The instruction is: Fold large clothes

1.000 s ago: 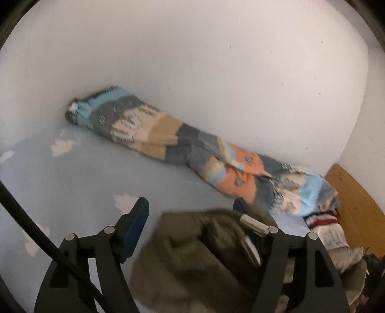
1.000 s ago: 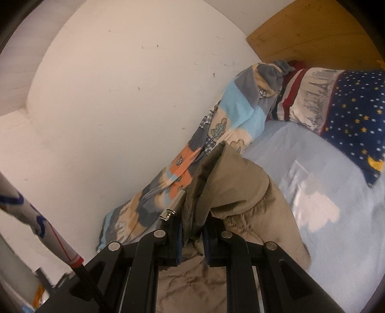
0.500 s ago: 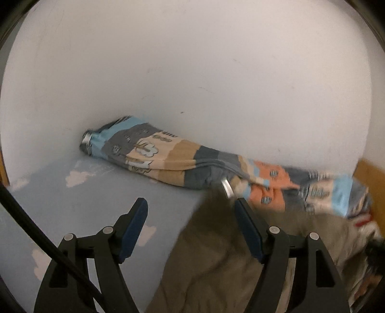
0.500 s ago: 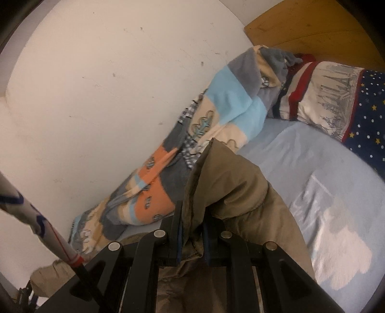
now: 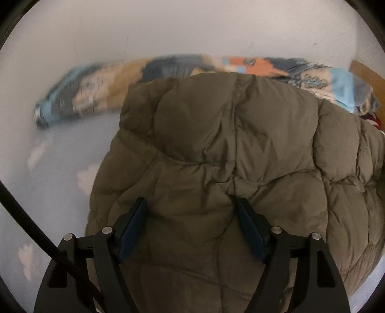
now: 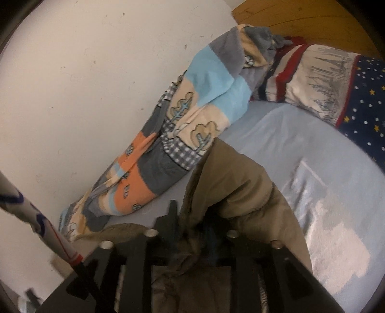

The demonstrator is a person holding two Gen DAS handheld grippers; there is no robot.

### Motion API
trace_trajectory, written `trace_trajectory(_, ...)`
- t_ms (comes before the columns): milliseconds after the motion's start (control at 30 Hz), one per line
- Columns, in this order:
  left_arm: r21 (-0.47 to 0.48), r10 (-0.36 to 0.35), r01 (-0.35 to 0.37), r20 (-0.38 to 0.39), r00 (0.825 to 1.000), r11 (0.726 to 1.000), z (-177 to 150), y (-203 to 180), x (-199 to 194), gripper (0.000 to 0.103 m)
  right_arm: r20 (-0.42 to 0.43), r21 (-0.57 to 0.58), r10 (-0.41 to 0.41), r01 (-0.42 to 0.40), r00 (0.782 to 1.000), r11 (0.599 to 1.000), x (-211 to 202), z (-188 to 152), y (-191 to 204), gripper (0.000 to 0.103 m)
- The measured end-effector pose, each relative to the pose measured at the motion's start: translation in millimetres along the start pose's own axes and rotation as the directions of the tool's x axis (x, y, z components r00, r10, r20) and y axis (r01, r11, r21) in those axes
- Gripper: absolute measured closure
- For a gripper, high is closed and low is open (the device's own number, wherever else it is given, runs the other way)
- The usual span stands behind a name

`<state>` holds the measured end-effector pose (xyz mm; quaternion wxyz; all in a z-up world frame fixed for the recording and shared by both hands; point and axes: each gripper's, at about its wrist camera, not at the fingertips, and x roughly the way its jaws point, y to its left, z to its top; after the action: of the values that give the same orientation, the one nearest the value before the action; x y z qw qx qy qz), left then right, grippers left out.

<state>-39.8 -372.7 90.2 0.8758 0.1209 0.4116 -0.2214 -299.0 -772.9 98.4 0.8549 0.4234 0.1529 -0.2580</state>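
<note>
An olive-brown quilted jacket (image 5: 228, 132) lies puffed up on the light-blue bed sheet (image 5: 53, 180) and fills most of the left wrist view. My left gripper (image 5: 191, 202) hovers just over its near part, pointing down, its jaws opening wide and gripping nothing. In the right wrist view a raised fold of the same jacket (image 6: 235, 183) stands between the fingers of my right gripper (image 6: 192, 216). Those jaws are opening, and the blurred pads no longer pinch the cloth.
A rolled patchwork blanket (image 6: 182, 125) lies along the white wall, blurred behind the jacket as the blanket (image 5: 96, 84) in the left wrist view. A pillow with stars and stripes (image 6: 336, 84) rests against the wooden headboard (image 6: 300, 21). Bare sheet (image 6: 300, 144) spreads right of the jacket.
My left gripper dropped towards the jacket, which now fills its view. My right gripper's jaws, shut on the jacket fold before, have parted, and it came lower towards the bed.
</note>
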Motion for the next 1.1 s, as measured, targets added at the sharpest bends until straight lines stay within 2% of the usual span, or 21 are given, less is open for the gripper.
trace_trajectory(33,-0.009,-0.006,0.005,-0.003,1.000,1.000,0,3,0,0.027,0.011,0.002,0.005,-0.005,1.000,1.000,-4,2,2,0.051)
trace_trajectory(100,-0.017,-0.006,0.006,0.007,1.000,1.000,1,7,-3,0.027,0.062,0.006,-0.002,0.001,0.998,1.000,-20,10,7,0.033)
trace_trajectory(233,-0.018,-0.005,0.005,0.023,1.000,1.000,-1,1,-5,0.027,0.102,-0.014,0.024,-0.023,0.994,1.000,-47,24,24,0.032)
trace_trajectory(300,-0.025,-0.021,0.021,0.026,0.999,0.999,-1,0,-9,0.027,0.083,-0.052,0.047,-0.043,0.995,0.998,-55,25,40,0.032)
trace_trajectory(367,-0.033,-0.033,0.035,0.042,0.999,0.999,0,-1,-19,0.027,0.041,-0.102,0.030,-0.026,0.999,0.994,-54,20,57,0.032)
trace_trajectory(467,-0.031,-0.045,0.047,0.069,0.997,0.998,0,-3,-32,0.027,-0.088,-0.240,-0.034,0.012,0.996,0.971,-42,-9,92,0.032)
trace_trajectory(533,-0.014,-0.042,0.043,0.084,0.996,0.999,1,-6,-38,0.027,-0.161,-0.326,-0.091,0.034,0.983,0.945,-31,-39,112,0.033)
trace_trajectory(667,0.022,-0.019,0.017,0.084,0.996,1.000,-1,-10,-37,0.027,-0.243,-0.426,-0.174,0.057,0.954,0.903,-10,-97,131,0.034)
trace_trajectory(700,0.023,-0.017,0.015,0.072,0.997,1.000,-2,-9,-33,0.027,-0.253,-0.466,-0.221,0.081,0.942,0.881,-1,-114,135,0.034)
trace_trajectory(833,0.018,-0.004,0.004,0.014,1.000,1.000,-8,-1,-13,0.026,-0.208,-0.567,-0.310,0.144,0.928,0.811,27,-143,129,0.034)
trace_trajectory(967,0.022,-0.007,0.007,-0.001,1.000,1.000,-9,0,0,0.024,-0.259,-0.552,-0.312,0.125,0.914,0.825,57,-146,107,0.032)
trace_trajectory(1100,-0.017,-0.043,0.042,-0.069,0.997,0.999,-12,7,19,0.022,-0.325,-0.523,-0.302,0.096,0.896,0.847,77,-140,96,0.030)
